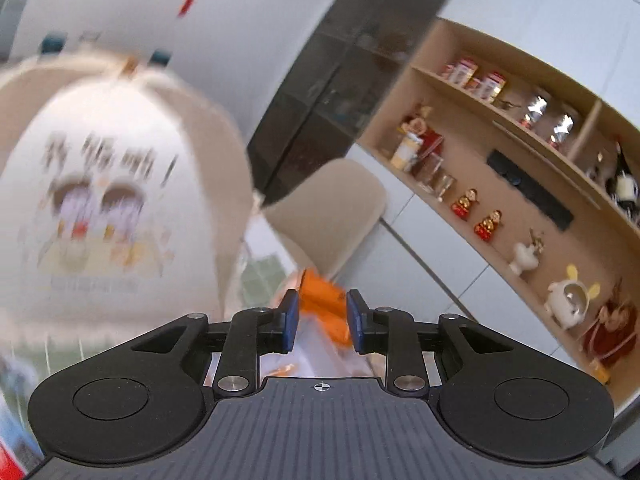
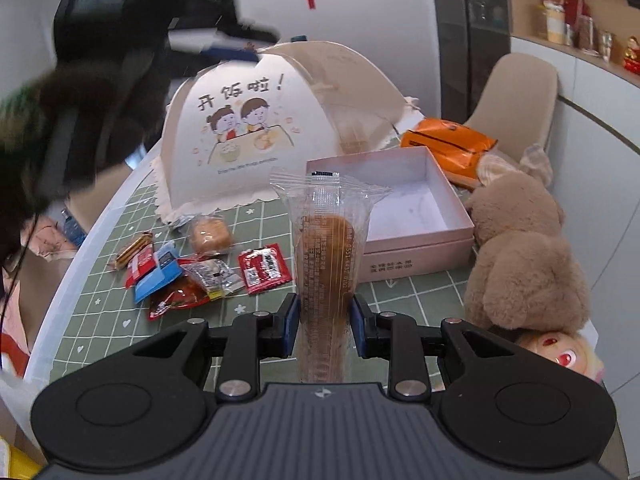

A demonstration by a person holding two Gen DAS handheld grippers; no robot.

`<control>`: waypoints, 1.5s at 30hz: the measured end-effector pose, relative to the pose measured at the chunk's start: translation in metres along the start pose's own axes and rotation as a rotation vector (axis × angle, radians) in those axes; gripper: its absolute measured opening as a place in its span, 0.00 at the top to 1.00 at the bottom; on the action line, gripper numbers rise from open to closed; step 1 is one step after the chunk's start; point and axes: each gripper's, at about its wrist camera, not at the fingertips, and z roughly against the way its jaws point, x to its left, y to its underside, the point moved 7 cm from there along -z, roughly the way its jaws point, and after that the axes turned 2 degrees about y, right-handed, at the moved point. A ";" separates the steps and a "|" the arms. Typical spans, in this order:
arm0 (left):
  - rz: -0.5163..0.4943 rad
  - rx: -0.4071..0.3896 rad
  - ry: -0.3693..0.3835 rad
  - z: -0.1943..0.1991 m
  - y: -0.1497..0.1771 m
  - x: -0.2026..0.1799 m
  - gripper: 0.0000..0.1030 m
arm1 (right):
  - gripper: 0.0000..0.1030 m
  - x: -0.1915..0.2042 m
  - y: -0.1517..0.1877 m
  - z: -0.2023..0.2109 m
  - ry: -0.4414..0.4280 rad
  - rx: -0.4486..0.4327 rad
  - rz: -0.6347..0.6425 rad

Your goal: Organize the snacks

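My right gripper [image 2: 324,316] is shut on a clear-wrapped brown cake snack [image 2: 326,248] and holds it upright above the green checked tablecloth, in front of an open pink box [image 2: 416,240] that is empty inside. Several small snack packets [image 2: 192,268] lie loose on the cloth to the left, with a wrapped round pastry [image 2: 210,234] behind them. My left gripper [image 1: 322,320] is open and empty, raised and tilted, with the orange packet [image 1: 324,304] blurred beyond its fingertips. The left gripper shows as a dark blur [image 2: 100,92] at the upper left of the right wrist view.
A white folding food cover [image 2: 256,120] with a cartoon print stands behind the snacks. An orange packet [image 2: 448,140] lies behind the box. A brown plush toy [image 2: 520,256] sits right of the box. A beige chair [image 2: 520,92] and wall shelves [image 1: 500,184] with figurines stand beyond the table.
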 end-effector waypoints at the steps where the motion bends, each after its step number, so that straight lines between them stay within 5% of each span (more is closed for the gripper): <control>1: 0.023 0.020 -0.009 0.004 0.012 0.009 0.72 | 0.74 -0.002 -0.003 0.001 0.005 -0.002 -0.004; 7: 0.067 0.094 -0.076 0.065 0.096 0.062 0.72 | 0.74 -0.005 -0.083 0.034 0.020 -0.152 0.059; 12: 0.146 0.065 -0.142 0.115 0.110 0.096 0.72 | 0.74 0.009 -0.182 0.038 0.039 -0.191 0.144; 14: 0.164 0.046 -0.221 0.129 0.108 0.112 0.72 | 0.62 0.013 -0.210 0.015 0.076 -0.150 0.166; 15: 0.173 0.035 -0.270 0.138 0.107 0.120 0.72 | 0.38 0.014 -0.219 0.002 0.097 -0.132 0.173; 16: 0.182 0.025 -0.310 0.145 0.106 0.127 0.72 | 0.25 0.013 -0.226 -0.010 0.116 -0.121 0.174; 17: 0.196 0.016 -0.339 0.153 0.106 0.135 0.72 | 0.25 0.012 -0.229 -0.024 0.124 -0.109 0.171; 26: 0.330 0.046 -0.506 0.201 0.133 0.192 0.72 | 0.25 0.053 -0.171 -0.116 0.030 0.092 0.183; 32: 0.350 0.066 -0.542 0.224 0.145 0.211 0.72 | 0.28 0.101 -0.122 -0.184 -0.067 0.240 0.193; 35: 0.356 0.082 -0.562 0.235 0.149 0.221 0.72 | 0.51 0.125 -0.091 -0.215 -0.081 0.314 0.231; 45: 0.325 0.141 -0.541 0.238 0.148 0.236 0.72 | 0.52 0.142 -0.030 -0.261 -0.061 0.364 0.176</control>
